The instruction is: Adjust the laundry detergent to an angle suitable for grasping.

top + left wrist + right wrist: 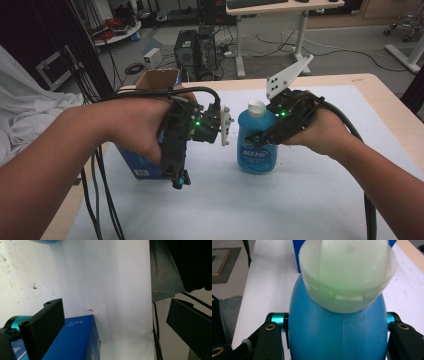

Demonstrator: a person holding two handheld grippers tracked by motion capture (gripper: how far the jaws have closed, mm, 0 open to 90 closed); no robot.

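Blue plastic bottle w/ white flip cap [257, 142]: upright on white table cover [320, 200], approx. centre of table, just right of blue cardboard box [145, 167]. My right gripper [267, 131] has its jaws clamped on bottle body, one per side, just below the shoulder; in right gripper view the bottle [338, 335] sits squarely between both pads [268, 340], cap toward the camera.

Handling (est.): smooth rounded plastic, so likely slippery; walls prob. flex under squeeze. Blue liquid inside means moderate weight w/ some slosh if tilted fast. Grip point is OK as is: widest part of body, under the shoulder, which should stop it sliding down through the pads. Avoid the cap; it could pop open or pull off.

My left gripper [179, 180] points down at the near end of the blue box, jaws apart. In left gripper view one jaw lies over the box top [75, 340], the other stands off over the table edge; nothing clamped.

Surroundings: box open at top, brown flaps toward far side. Obstructions: box and left gripper close to the bottle's left, so any leftward move needs clearance. Cables [100, 200] trail off table's near-left edge. Right and near sides of table cover offer free room.
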